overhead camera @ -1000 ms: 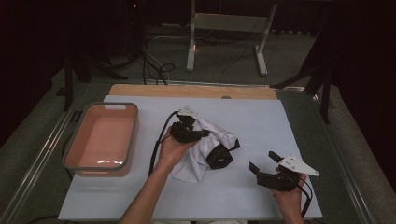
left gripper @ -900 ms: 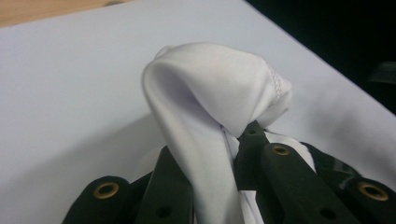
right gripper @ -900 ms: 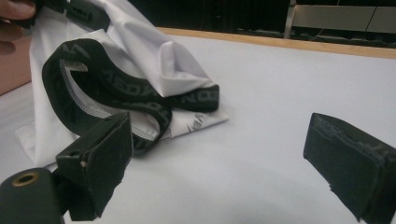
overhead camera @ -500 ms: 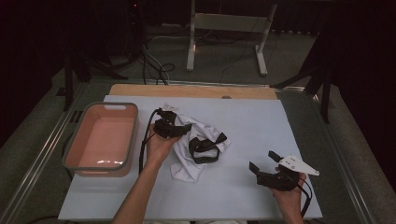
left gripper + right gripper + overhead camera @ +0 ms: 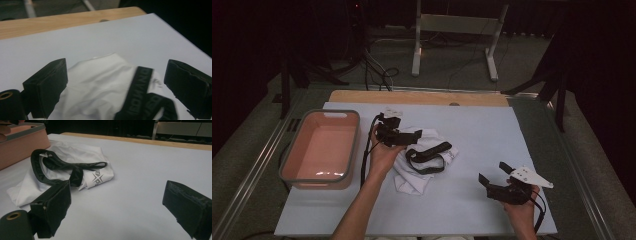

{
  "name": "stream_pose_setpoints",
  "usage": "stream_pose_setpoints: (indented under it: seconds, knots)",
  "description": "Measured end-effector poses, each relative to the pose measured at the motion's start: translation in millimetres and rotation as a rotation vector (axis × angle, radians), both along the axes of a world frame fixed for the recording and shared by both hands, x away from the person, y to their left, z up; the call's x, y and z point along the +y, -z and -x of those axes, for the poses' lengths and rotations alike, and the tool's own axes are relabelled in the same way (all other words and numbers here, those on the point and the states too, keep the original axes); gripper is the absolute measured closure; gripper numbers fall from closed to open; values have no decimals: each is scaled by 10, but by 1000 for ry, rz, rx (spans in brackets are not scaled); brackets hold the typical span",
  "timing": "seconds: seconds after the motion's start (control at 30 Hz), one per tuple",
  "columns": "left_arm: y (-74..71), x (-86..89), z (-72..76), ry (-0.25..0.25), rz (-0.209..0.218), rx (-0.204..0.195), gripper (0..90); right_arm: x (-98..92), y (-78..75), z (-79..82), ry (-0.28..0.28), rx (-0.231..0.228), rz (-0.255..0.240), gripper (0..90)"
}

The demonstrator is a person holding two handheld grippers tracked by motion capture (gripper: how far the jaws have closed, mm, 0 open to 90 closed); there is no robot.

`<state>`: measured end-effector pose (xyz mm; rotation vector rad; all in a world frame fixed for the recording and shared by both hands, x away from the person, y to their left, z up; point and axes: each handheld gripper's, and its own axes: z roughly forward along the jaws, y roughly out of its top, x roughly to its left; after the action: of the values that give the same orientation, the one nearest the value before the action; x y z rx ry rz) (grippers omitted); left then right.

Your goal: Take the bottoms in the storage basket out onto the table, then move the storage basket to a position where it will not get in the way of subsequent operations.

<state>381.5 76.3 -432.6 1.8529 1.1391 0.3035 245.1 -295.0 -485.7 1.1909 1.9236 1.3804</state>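
Black jaws stand apart on both grippers; white garment lies loose on the table beside the bin.

Left gripper (image 5: 412, 136) has just been opening its jaws; they now stand wide and level over the left edge of the white garment (image 5: 424, 167), with cloth showing between and below them in the left gripper view but no pad pressing on it. Right gripper (image 5: 496, 173) hovers with jaws apart and nothing between them, well apart from the garment, near the front right of the table (image 5: 512, 135). The black waistband (image 5: 428, 155) lies looped on top of the crumpled cloth. The pink bin (image 5: 319, 150) sits just left of the left hand. Risk, as a judgement: a regrip on the loose heap may catch a single layer or only the waistband, so the garment unrolls, drags or snags on the bin rim.
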Motion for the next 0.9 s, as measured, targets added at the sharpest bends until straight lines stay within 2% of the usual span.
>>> stream_pose_setpoints:
  seconds: [0.1,0.37,0.47,0.6,0.67,0.9]
  knots:
    - [-12,-59,23,27,13,-17,45,-12,5,-3,3,4,-1,82]
    - [-15,-169,77,67,58,-24,29,-37,-5,29,9,-3,-5,82]
    - [-11,-213,120,77,36,-44,32,-30,-2,26,10,1,-3,82]
    - [11,-262,151,102,39,-36,29,-21,-4,26,9,-1,-1,82]
    - [23,-324,191,132,44,-37,29,-17,-4,28,5,1,0,82]
    - [44,-467,280,187,27,-47,43,-26,-7,31,14,1,-2,82]
